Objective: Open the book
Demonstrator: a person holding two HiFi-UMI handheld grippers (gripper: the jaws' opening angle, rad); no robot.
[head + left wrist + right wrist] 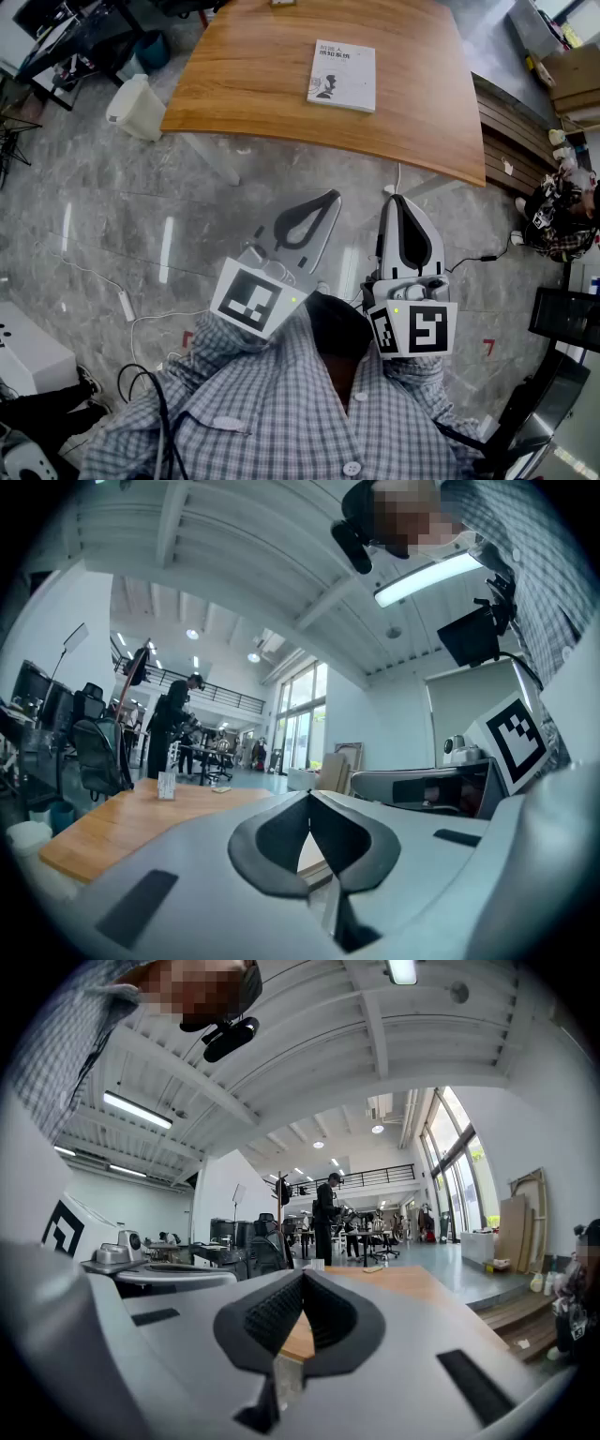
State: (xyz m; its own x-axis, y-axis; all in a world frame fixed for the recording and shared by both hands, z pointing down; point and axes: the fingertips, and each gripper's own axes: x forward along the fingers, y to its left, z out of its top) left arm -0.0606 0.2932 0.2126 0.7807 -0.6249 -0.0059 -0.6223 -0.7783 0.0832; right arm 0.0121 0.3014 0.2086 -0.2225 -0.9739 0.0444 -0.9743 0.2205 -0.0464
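A closed white book (341,75) lies flat on the wooden table (262,84), towards its far right part. Both grippers hover over the floor well short of the table's near edge, held level and pointing at it. The left gripper (328,196) is shut, its dark pads meeting at the tip (310,795) with nothing between them. Beside it, the right gripper (397,197) is also shut and empty (303,1275). The book does not show in either gripper view; only the table top (141,817) (394,1288) shows beyond the jaws.
A white plastic container (138,106) stands on the floor by the table's left corner. A power strip and cables (124,305) lie at the left. Wooden steps (511,141) and a seated person (553,220) are at the right. A person (173,724) stands beyond the table.
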